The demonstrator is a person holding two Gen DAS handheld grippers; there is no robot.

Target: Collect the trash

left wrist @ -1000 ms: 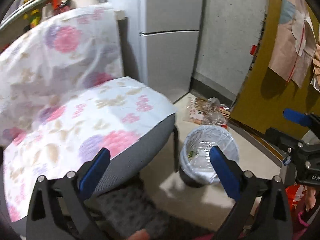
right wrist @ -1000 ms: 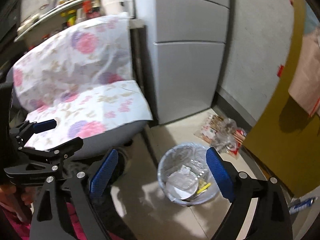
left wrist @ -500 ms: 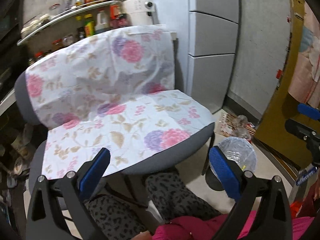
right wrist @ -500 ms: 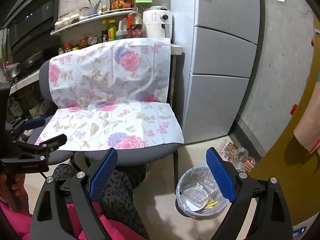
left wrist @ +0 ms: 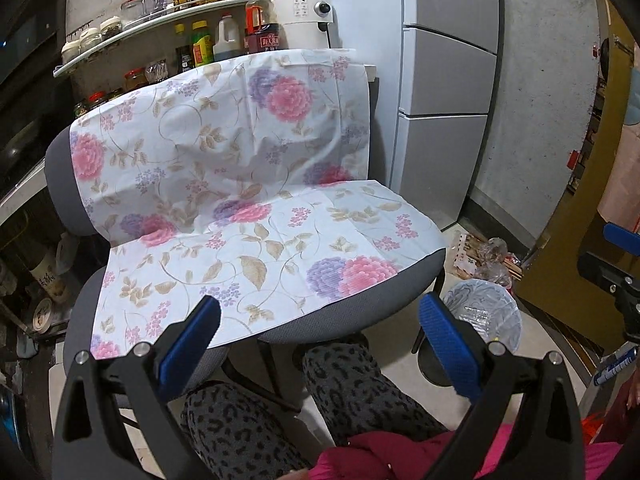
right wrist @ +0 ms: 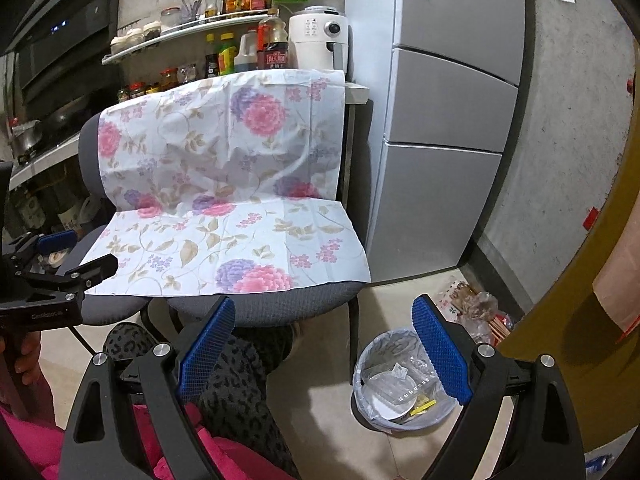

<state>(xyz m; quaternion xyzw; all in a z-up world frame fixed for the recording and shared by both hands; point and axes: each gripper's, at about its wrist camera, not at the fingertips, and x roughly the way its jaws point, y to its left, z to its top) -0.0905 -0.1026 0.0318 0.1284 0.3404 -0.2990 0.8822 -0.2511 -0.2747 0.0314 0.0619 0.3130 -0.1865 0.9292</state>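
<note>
Left blue-padded gripper: gaping wide — gripping nothing.
Right blue-padded gripper: spreading wide above the lined round trash bin — empty.

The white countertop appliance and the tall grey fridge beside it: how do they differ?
The white countertop appliance is small, rounded, and has a round knob; the tall grey fridge is far bigger, flat-fronted and split into stacked doors. The appliance sits up on a counter behind the flowered chair, while the fridge appears to reach the floor. Both stand against the back wall.

Bin mouth open above; chair leg beside it — fridge behind.
</note>
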